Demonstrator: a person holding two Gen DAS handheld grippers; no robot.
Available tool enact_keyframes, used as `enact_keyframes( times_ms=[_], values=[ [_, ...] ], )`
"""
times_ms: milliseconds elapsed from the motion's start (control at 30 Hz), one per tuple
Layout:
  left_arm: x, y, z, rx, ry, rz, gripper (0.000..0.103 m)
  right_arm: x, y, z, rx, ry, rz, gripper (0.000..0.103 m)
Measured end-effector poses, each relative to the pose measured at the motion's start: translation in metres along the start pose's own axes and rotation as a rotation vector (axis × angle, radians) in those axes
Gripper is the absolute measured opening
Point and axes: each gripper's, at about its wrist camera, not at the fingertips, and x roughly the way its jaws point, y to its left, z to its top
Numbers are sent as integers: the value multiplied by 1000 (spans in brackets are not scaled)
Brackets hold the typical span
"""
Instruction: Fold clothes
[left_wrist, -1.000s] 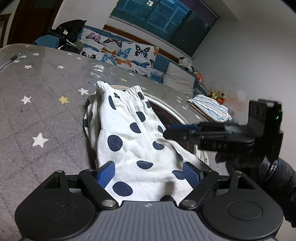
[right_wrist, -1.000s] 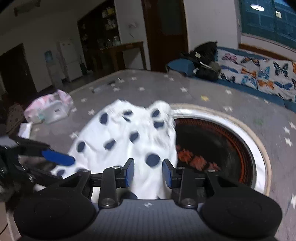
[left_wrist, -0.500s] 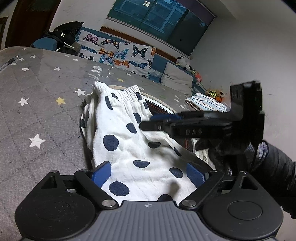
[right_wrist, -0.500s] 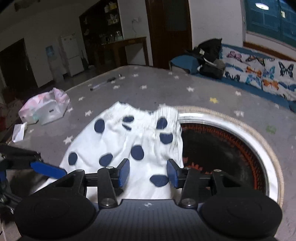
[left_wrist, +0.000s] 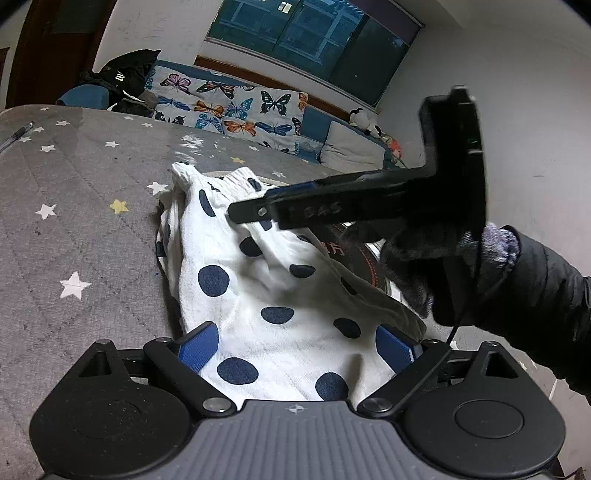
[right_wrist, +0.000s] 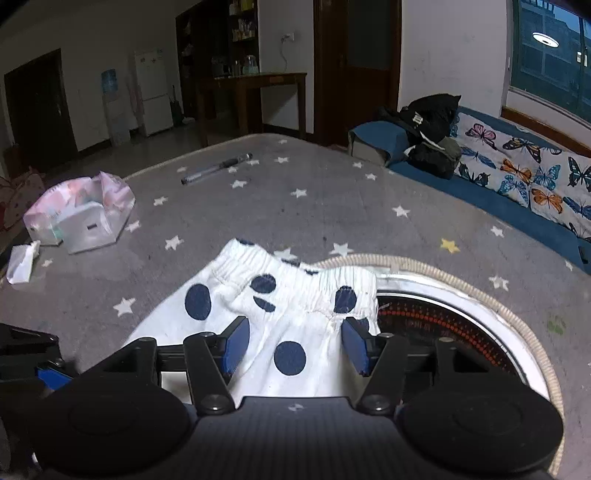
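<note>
**Operator:** Both grippers stand open now. On my right gripper (right_wrist: 294, 349) the jaws have just been opening; the cloth of the polka-dot shorts (left_wrist: 266, 295) lies between the blue pads (right_wrist: 236, 349), but the pads do not press on it. A second ago this gripper was much narrower over the same cloth, and it has travelled across the garment toward the waistband (right_wrist: 295, 275).

**Colleague:** So the fold is let go. Where are the shorts?

**Operator:** They lie on the grey desk with stars (left_wrist: 74, 206), folded lengthwise I think, with the waistband at the far end. One side hangs over the round heater (right_wrist: 461, 332) that is set into the desk. I judge one fold is finished and released, and the next is not started.

**Colleague:** And the left?

**Operator:** My left gripper (left_wrist: 295, 345) has also widened a little and is near its full opening. It sits at the near end of the shorts, the cloth between its pads, not squeezed. I see no grip on either side, so nothing is carried now. In the left view my gloved right hand (left_wrist: 417, 266) holds its gripper above the middle of the shorts.
</note>
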Motion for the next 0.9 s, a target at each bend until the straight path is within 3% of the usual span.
enact_keyframes(
  times_ms=[100, 233, 467, 567, 667, 833, 900],
  values=[
    [-4, 1, -1, -3, -6, 6, 95, -18, -4, -2, 10, -32, 9, 81],
    [-11, 2, -2, -12, -21, 27, 95, -38, -5, -13, 12, -35, -9, 83],
    [-16, 8, -6, -39, -15, 85, 93, -46, -1, -50, 5, 46, -46, 83],
    [-15, 8, -11, -42, 1, 95, 87, -48, 0, -61, 9, 69, -64, 83],
    [-16, 6, -15, -37, 8, 91, 73, -56, -1, -67, 20, 67, -77, 83],
    [-16, -2, -19, -27, 31, 82, 58, -76, 1, -69, 38, 25, -86, 83],
    [-16, -7, -23, -27, 40, 72, 45, -82, 2, -71, 47, 15, -85, 83]
  ],
)
